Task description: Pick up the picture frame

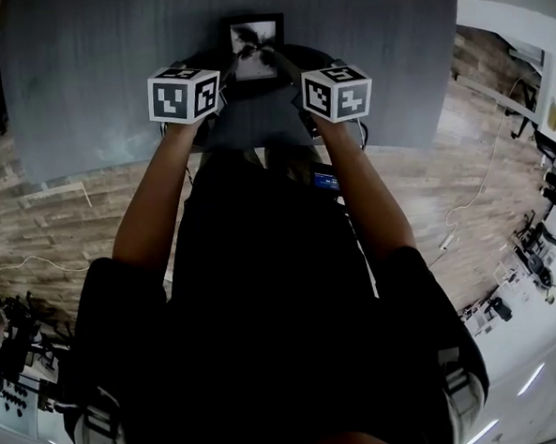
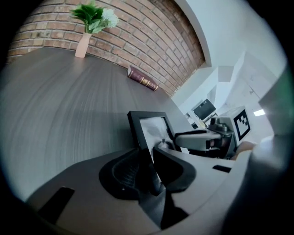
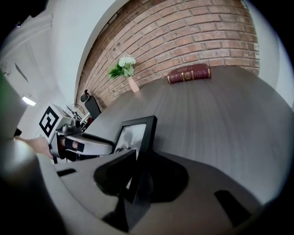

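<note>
Both claws on the frame, desk's near edge, 12 o'clock from the person.

Frame (image 1: 255, 32): black, pale picture inside, tilted up off the grey desk (image 1: 109, 67); cannot tell whether its lower edge touches the top. Left claw (image 2: 149, 165) closed narrow on the frame's 9 o'clock edge, pads against it. Right claw (image 3: 135, 174) closed on the 3 o'clock edge, the edge pinched between its pads. The claws face each other across the frame. Far side of desk, by the brick wall: pink vase (image 2: 83, 44) holding green and white flowers (image 2: 94, 16). Red book (image 2: 143, 79) lying flat, well apart from the vase.
</note>
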